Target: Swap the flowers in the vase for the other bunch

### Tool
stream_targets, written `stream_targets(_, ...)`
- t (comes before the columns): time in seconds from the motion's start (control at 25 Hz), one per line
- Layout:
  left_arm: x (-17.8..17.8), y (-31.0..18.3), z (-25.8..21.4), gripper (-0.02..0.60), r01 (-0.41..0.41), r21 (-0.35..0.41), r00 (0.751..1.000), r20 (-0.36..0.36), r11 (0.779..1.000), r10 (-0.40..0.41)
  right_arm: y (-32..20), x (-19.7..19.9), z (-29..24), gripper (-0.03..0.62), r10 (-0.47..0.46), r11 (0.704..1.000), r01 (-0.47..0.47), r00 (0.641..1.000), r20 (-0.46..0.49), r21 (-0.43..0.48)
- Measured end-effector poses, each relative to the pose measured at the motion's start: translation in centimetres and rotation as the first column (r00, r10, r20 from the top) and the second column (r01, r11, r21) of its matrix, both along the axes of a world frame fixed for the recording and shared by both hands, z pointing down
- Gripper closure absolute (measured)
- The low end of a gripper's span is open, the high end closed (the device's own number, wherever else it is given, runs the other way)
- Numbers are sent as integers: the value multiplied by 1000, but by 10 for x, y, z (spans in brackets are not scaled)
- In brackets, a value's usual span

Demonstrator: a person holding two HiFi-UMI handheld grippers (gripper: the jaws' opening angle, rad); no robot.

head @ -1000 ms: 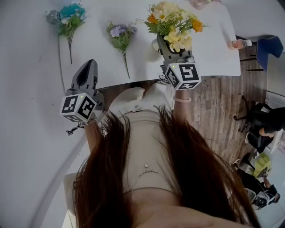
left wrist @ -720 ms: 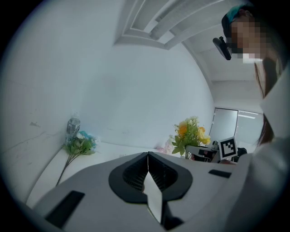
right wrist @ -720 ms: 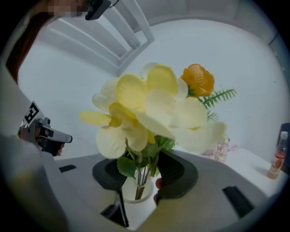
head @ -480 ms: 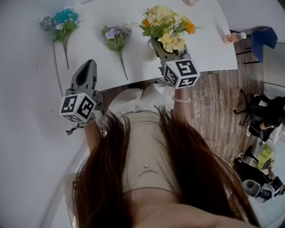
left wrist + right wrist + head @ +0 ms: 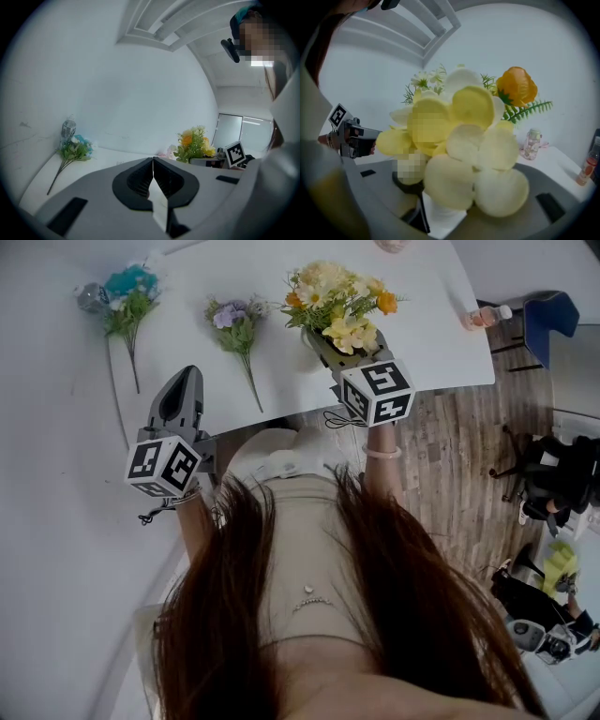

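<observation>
A yellow, white and orange bouquet (image 5: pixel 336 298) stands near the table's front edge. In the right gripper view its blooms (image 5: pixel 464 140) fill the middle above a white vase (image 5: pixel 440 214). My right gripper (image 5: pixel 323 339) reaches in level under the blooms. Its jaws have just been opening and stand open on either side of the vase; petals hide the right pad. A purple bunch (image 5: pixel 234 320) and a blue bunch (image 5: pixel 127 292) lie flat on the white table (image 5: pixel 422 343). My left gripper (image 5: pixel 185 378) hangs shut and empty over the table's near edge.
A clear water bottle (image 5: pixel 86 296) stands by the blue bunch. A pink bottle (image 5: pixel 483 315) and a small jar (image 5: pixel 531 143) stand at the table's right end. A blue chair (image 5: pixel 553 324) and seated people (image 5: pixel 562 474) are to the right, on the wooden floor.
My right gripper has sunk a little and drawn closer under the bouquet. The whole view has slid left. My left gripper has kept still.
</observation>
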State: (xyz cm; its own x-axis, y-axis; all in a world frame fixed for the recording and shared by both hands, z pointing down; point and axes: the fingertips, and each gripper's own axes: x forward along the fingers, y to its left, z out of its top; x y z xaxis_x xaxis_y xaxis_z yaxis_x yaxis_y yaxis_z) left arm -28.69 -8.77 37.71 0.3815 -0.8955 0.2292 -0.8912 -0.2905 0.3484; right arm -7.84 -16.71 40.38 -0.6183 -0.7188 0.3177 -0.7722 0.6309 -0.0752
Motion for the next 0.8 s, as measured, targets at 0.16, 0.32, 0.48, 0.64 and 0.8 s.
stream_targets(0.16,7,-1,2,577,-2,-9,1000,1,1000,2,0,1,4,349,-25,999,24,1000,-6,-27)
stream_targets(0.32,12,1,2,577,13,-16,1000,1,1000,-13,3,1,6,335,-63,997,62,998,-16,-52)
stream_targets(0.48,18,7,-1,577,30,-16,1000,-5,999,-30,5,5,7,329,-84,993,82,996,-19,-84)
stream_targets(0.64,19,16,0,577,61,-26,998,-13,998,-61,7,7,8,324,-107,986,103,994,-25,-129)
stream_targets(0.8,19,21,0,577,77,-31,997,-22,997,-78,8,8,10,322,-120,979,113,992,-36,-167)
